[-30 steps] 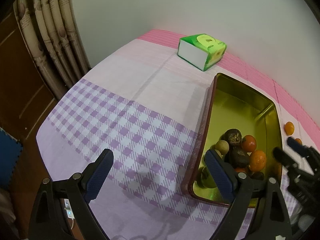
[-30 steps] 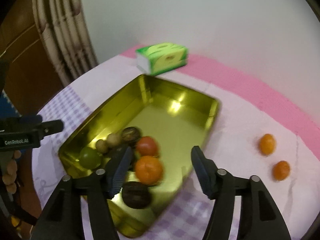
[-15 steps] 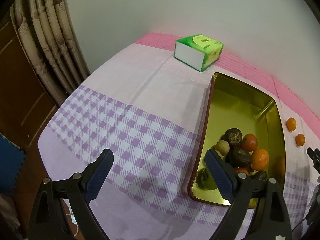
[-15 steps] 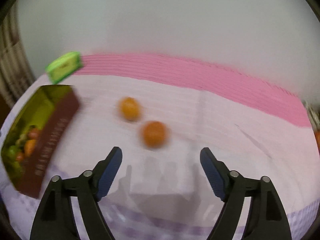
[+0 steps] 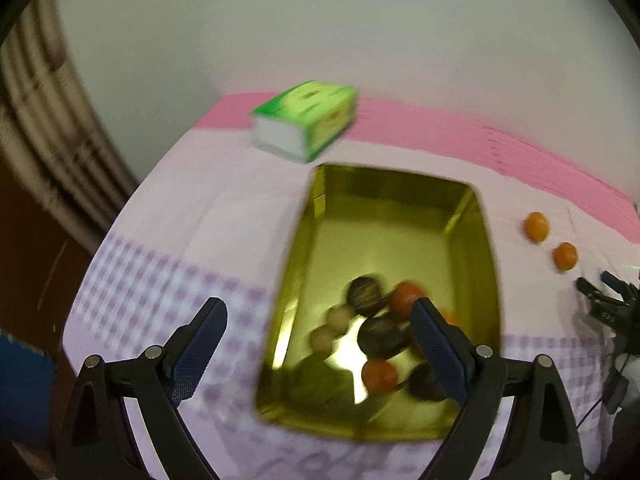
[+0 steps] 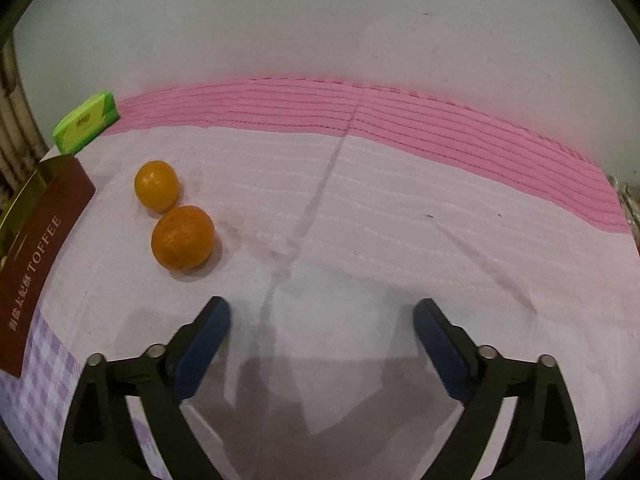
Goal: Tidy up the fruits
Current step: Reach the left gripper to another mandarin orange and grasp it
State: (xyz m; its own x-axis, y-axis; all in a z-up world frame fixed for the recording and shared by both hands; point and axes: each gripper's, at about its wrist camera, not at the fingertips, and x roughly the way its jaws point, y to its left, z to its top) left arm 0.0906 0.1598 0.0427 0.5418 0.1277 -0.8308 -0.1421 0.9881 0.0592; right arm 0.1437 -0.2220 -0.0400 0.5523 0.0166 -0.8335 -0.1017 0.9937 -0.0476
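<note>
Right tool (image 6: 322,334) hangs over bare cloth with its jaws just swung wide, nothing between them. A second ago it sat over the toffee tin (image 6: 38,248); now it faces two loose oranges: nearer orange (image 6: 182,237), farther orange (image 6: 156,185), beside the tin toward the table's far edge. I'd shift left, straddle the nearer one, squeeze gently. Left tool (image 5: 318,346) is spread wide, empty, over the tin's near end, which it's now more squarely above.

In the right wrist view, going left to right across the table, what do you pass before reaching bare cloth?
Toffee tin → green tissue pack → farther orange → nearer orange → bare tablecloth.
</note>
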